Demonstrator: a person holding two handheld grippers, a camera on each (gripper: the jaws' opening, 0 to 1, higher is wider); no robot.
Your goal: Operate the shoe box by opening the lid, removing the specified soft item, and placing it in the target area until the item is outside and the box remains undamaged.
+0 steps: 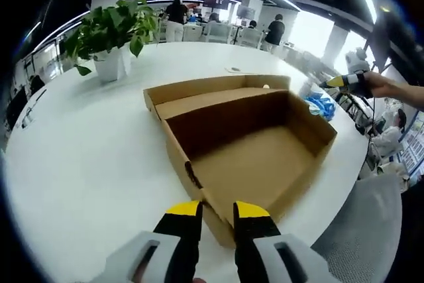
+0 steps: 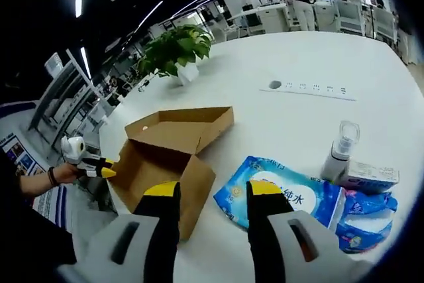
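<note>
1. Shoe box [image 1: 252, 144] sits open on the white table [image 1: 86, 157], lid folded back.
2. Blue soft pack [image 2: 278, 193] lies on the table beside the box.
3. Left gripper [image 1: 217, 213] is open a little, holding nothing.
4. Right gripper [image 2: 209, 193] is open wide over the pack.

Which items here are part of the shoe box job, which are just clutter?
Job:
- open brown cardboard shoe box, lid back, nothing visible inside
- blue-and-white soft wipes pack, on the table beside the box
- left gripper, open
- right gripper, open

Clutter:
- green potted plant in white pot
- clear pump bottle
- small white carton
- crumpled blue bag
</note>
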